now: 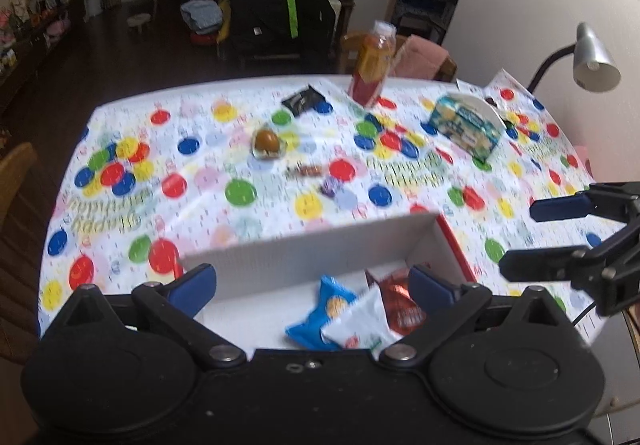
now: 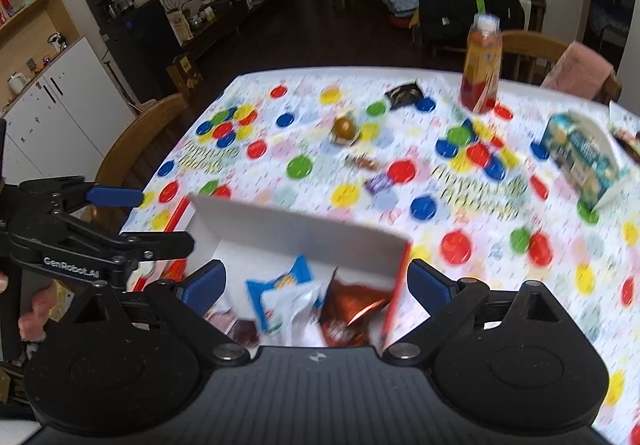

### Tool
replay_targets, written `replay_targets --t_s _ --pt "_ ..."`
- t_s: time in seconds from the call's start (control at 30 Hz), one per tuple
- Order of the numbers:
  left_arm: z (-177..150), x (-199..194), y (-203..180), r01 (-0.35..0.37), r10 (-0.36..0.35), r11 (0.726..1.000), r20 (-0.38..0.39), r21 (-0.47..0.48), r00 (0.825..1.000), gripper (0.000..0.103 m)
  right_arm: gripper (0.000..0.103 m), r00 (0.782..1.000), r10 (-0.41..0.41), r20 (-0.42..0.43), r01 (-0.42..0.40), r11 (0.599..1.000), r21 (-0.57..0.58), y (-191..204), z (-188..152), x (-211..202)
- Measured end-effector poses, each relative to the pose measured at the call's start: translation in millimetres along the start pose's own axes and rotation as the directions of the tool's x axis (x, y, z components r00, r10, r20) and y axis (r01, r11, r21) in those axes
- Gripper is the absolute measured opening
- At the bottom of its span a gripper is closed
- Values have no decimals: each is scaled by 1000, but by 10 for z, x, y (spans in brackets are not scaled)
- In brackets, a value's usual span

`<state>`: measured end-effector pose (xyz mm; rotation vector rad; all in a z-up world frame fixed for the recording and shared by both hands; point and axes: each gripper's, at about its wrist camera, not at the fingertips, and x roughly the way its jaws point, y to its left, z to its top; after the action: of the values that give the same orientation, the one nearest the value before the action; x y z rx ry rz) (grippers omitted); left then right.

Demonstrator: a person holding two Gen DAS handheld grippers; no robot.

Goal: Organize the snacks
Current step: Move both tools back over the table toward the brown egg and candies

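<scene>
The bench [image 1: 280,213] fills most of both views, draped in a white party cloth [image 2: 460,205] dotted with red, blue, green and yellow circles. At its near edge stands an open white box [image 1: 304,257] with red outer sides, and both claws hover over it. The left claw [image 1: 312,285] is spread wide with nothing between its blue-padded fingers [image 1: 192,285]; the right claw [image 2: 316,285] is likewise wide open and empty, its blue pads [image 2: 430,285] flanking the box's mouth. Each claw also shows in the other's view at the frame edge, apart from the other. A hand [image 2: 34,309] grips the left tool's handle at the left edge of the right wrist view. Inside the box lie a blue snack bag [image 1: 320,309], a white packet [image 1: 360,325] overlapping it, and a red-brown foil bag [image 2: 348,309] against the right wall; a darker packet [image 2: 240,329] lies at the box's near left, too blurred to identify. Out on the cloth, well apart from the box, a blue-and-yellow carton [image 1: 466,127] lies toward the right side and an orange-and-red drink bottle [image 1: 372,65] stands upright near the far edge. Beside the bottle lies a black wrapper [image 1: 304,100]. Nearer the middle sit a brown egg-shaped treat [image 1: 267,143], a small brown candy [image 1: 306,169] and a small purple candy [image 1: 331,185], the last being closest to the box.
</scene>
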<state>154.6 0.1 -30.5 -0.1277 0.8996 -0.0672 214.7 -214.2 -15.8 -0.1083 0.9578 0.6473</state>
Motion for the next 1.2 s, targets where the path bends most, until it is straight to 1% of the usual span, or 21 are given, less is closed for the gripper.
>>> replay_targets --t_s 0.23,0.37,0.5,0.6,0.8,0.97,1.07,1.2 --pt "367 110 55 -40 41 999 42 -29 998 102 98 1000 10 16 -10 999 -47 -319 484 14" --pt "606 246 115 -63 66 996 49 -66 997 102 98 1000 19 20 -17 996 -90 -492 746 64" --pt "840 427 160 -96 101 990 47 -100 994 102 98 1000 21 21 -18 991 -133 -648 959 196" --pt "996 580 160 -127 132 985 39 -113 990 102 98 1000 31 2 -30 987 -158 -767 1085 354" --pt "1272 906 135 -176 180 978 26 -116 983 102 98 999 15 -40 -24 973 -228 -965 1230 702" --pt "1421 1222 108 -197 197 974 -5 -109 980 102 98 998 20 -55 -34 962 -270 -1117 1294 1039" --pt "1481 1443 95 -209 207 973 -32 -102 978 102 98 997 26 -76 -46 960 -278 -1179 1309 1268" --pt "1542 1794 150 -219 211 969 -83 -114 974 102 98 991 61 -120 -90 963 -255 -1255 1304 1573"
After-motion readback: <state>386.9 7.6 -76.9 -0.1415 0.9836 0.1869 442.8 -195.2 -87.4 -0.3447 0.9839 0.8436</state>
